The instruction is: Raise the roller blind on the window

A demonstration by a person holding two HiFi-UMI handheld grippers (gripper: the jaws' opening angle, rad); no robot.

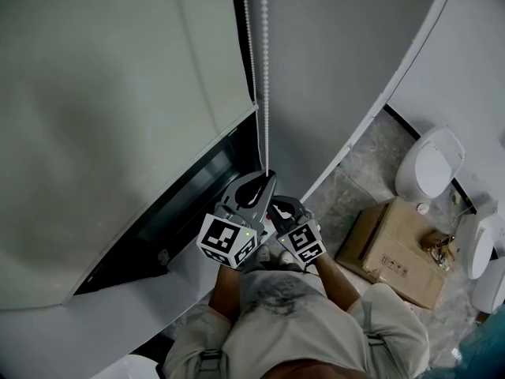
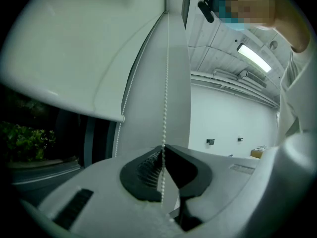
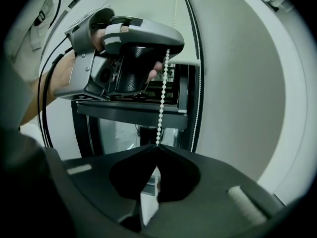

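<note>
The pale roller blind (image 1: 118,117) covers most of the window, and its bottom bar (image 1: 158,212) slants above a dark strip of glass. Two strands of white bead chain (image 1: 264,69) hang beside it. My left gripper (image 1: 268,178) is shut on one strand, which runs between its pads (image 2: 163,147) and on upward as the bead chain (image 2: 166,83). Just below it my right gripper (image 1: 278,209) is shut on the same chain (image 3: 161,103), pinched at the jaw tips (image 3: 157,146). The left gripper (image 3: 124,48) fills the upper right gripper view. The second strand (image 3: 198,83) hangs free.
The dark window glass (image 1: 189,196) shows under the blind, with foliage (image 2: 25,140) outside. A cardboard box (image 1: 394,251) sits on the marbled floor at right, near white sanitary fixtures (image 1: 430,164). A grey wall panel (image 1: 339,69) stands right of the chain.
</note>
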